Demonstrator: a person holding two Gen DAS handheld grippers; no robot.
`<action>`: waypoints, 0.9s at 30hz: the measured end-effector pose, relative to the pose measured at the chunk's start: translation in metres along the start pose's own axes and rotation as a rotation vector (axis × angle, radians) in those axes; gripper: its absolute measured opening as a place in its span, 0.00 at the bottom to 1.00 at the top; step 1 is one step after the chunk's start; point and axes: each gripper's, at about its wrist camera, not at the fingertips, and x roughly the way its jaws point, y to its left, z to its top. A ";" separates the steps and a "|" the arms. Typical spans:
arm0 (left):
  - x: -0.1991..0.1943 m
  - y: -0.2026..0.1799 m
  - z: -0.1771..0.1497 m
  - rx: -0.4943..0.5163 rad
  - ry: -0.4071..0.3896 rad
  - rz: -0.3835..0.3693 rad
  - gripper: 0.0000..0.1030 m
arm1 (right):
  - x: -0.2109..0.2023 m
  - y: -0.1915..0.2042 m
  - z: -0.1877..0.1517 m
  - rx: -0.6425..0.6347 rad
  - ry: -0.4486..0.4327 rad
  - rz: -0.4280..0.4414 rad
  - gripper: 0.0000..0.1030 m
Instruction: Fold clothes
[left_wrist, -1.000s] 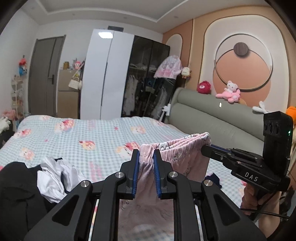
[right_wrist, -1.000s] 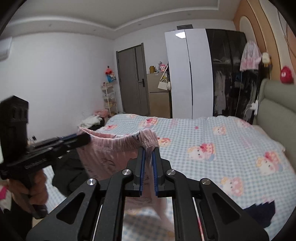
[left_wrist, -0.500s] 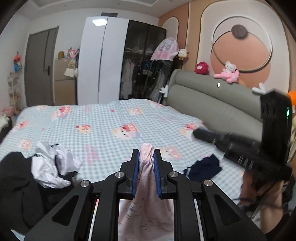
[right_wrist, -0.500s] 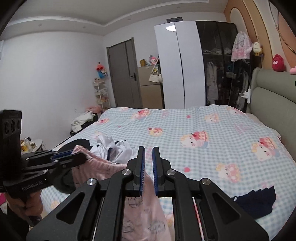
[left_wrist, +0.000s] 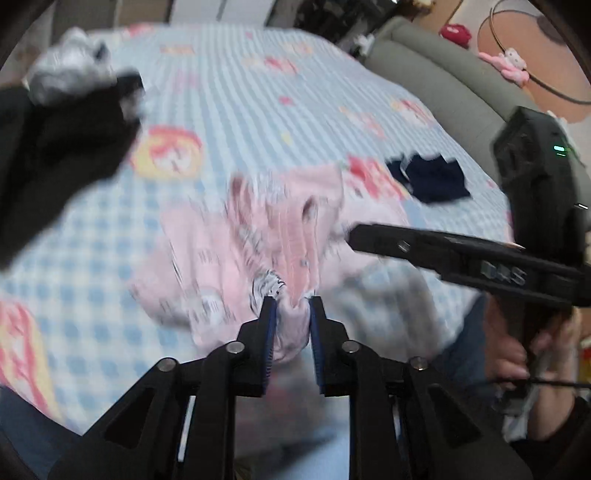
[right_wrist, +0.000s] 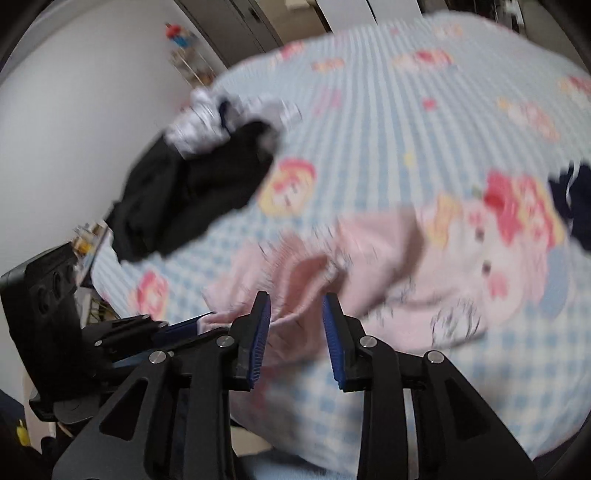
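- While its jaws have just been parting, the left claw (left_wrist: 291, 306) keeps a bunched fold of the pink printed cotton garment (left_wrist: 258, 236) between its pads.
- Beside it, the right claw (right_wrist: 295, 306) stands spread, jaws just widened, above that garment lying on the blue checked bed (right_wrist: 424, 122).

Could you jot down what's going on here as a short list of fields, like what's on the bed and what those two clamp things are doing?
surface: bed with a blue checked cartoon sheet
garment in work: pink pyjama garment, lying crumpled on the sheet
left gripper: jaws have just been opening, a bunch of the pink cloth between them
right gripper: jaws have just been opening, parted above the pink cloth
other clothes: black garment, white garment, navy garment
image quality: motion-blurred
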 end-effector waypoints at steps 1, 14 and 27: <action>0.000 0.003 -0.003 -0.006 0.011 -0.016 0.30 | 0.004 -0.003 -0.004 0.020 0.013 0.001 0.30; 0.000 0.083 0.056 -0.233 -0.110 -0.077 0.33 | 0.032 -0.009 0.017 0.160 0.022 0.022 0.51; 0.065 0.055 0.102 -0.127 -0.006 -0.046 0.09 | 0.062 -0.027 0.040 0.167 0.054 -0.054 0.10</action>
